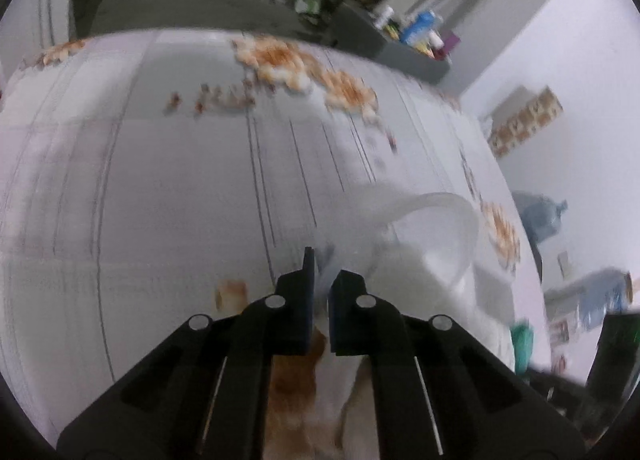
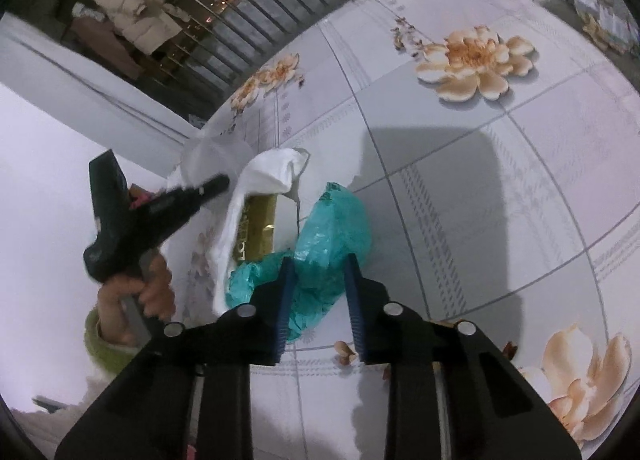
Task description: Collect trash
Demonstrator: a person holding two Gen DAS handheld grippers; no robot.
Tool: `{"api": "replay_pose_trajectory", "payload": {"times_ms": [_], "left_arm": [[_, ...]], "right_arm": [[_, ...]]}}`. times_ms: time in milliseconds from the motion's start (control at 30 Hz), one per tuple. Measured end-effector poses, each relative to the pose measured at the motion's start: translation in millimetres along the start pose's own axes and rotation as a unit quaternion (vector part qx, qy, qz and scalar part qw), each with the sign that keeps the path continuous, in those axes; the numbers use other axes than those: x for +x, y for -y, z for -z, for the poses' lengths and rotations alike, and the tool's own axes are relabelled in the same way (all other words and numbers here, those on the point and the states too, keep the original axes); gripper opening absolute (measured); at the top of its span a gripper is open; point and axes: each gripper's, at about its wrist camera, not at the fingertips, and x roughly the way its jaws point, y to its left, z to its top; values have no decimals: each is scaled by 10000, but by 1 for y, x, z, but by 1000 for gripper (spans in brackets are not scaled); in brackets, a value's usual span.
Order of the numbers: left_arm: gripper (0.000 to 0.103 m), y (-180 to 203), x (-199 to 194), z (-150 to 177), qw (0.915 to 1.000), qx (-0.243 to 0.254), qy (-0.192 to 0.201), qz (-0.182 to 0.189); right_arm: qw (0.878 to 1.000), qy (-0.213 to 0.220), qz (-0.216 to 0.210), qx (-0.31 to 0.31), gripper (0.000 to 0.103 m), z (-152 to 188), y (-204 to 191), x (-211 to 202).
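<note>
A table covered in a pale floral tablecloth (image 2: 460,187) fills most of both views, its printed orange-and-cream blossoms scattered toward the upper right and lower right of the right wrist frame.

At left of centre in that frame lies a white plastic bag (image 2: 264,179), its mouth spread open and its rim lifted toward the upper left. Inside the opening, a gold-coloured box (image 2: 256,227) with lettering shows. Just right of the bag's mouth and touching it sits a crumpled teal plastic bag (image 2: 332,227), partly on the cloth and partly over the white bag's lower edge.

The right gripper (image 2: 320,296) comes up from the bottom centre of its frame with its blue-padded fingers (image 2: 285,300) spread apart. The teal bag lies between and beneath them; whether the pads actually touch it cannot be told.

The left gripper (image 1: 320,292) appears at the bottom centre of its own blurred view, fingers drawn close with only a narrow gap, clamped on a thin fold of the white plastic bag (image 1: 420,236), whose translucent rim arcs away to the right of the frame. In the right wrist view the same gripper (image 2: 218,183) is at mid-left, its tip at the white bag's edge, gripped by a hand (image 2: 136,292) with a green cuff (image 2: 108,344) at the wrist.
</note>
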Motion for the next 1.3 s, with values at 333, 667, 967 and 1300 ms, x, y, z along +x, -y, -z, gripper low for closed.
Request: {"api": "replay_pose_trajectory", "payload": {"times_ms": [333,667,967,1300], "left_arm": [[4,35,-13,63,9991,122,-225,344],[5,66,-18,102,9963,188,-387,743],[5,50,-43,96,9994,234,-184,186],[5,40,-50,100,9996,251,-134,8]], "right_arm": [[9977,343,554,-189,16,5,22,-27],[9933,722,878,209,19,12,61,-65],[9938,944,158,-562,41,16,14,-81],[9952,137,195,-951,41,20,-12,-25]]}}
